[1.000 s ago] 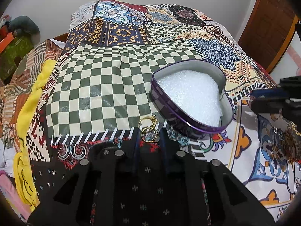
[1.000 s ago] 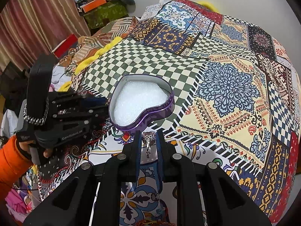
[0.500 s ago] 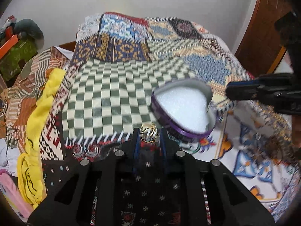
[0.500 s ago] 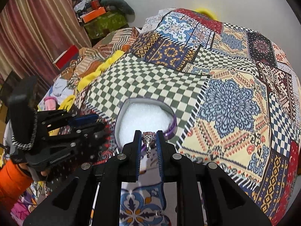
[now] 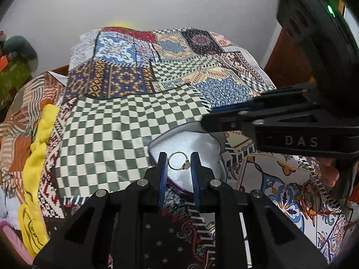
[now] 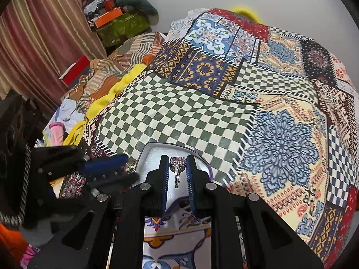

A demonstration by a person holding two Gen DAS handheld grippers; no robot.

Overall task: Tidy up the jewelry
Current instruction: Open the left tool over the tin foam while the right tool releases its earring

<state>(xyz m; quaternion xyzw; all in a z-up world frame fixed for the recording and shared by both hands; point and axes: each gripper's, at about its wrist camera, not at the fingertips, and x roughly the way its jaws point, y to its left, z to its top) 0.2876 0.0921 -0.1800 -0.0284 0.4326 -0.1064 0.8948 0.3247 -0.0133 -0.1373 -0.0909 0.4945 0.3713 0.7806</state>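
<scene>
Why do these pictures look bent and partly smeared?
Left wrist view: fisheye lens bows the patchwork bedspread and darkens the corners; the right gripper looms large. Right wrist view: same curving; the left gripper is motion-blurred.

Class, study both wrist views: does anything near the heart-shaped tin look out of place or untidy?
Yes. A tangle of jewelry lies loose on the patchwork bedspread, right of the heart-shaped tin, not in it. Each gripper holds a ring over the tin's white foam: left gripper a gold ring, right gripper a silver ring.
</scene>
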